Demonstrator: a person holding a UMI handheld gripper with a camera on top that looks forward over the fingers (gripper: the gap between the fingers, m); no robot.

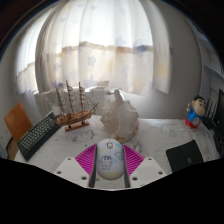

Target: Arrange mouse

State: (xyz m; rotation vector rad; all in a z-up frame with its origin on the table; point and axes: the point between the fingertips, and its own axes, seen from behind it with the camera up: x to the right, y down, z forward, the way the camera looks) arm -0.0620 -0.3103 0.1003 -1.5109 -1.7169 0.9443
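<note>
While gripper (110,172) points across white table (150,135), both pink pads (84,160) press flanks of white mouse (110,160): firm grasp. Beyond fingers: large shell (121,116), model ship (74,105), keyboard (38,135) beside ship, small figurine (195,112) well apart.

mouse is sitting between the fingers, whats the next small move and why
Probably close the tool on the mouse. The mouse lies centred between the pink pads, which flank its sides, so it looks ready to grip. I cannot tell whether the pads already touch it.
</note>
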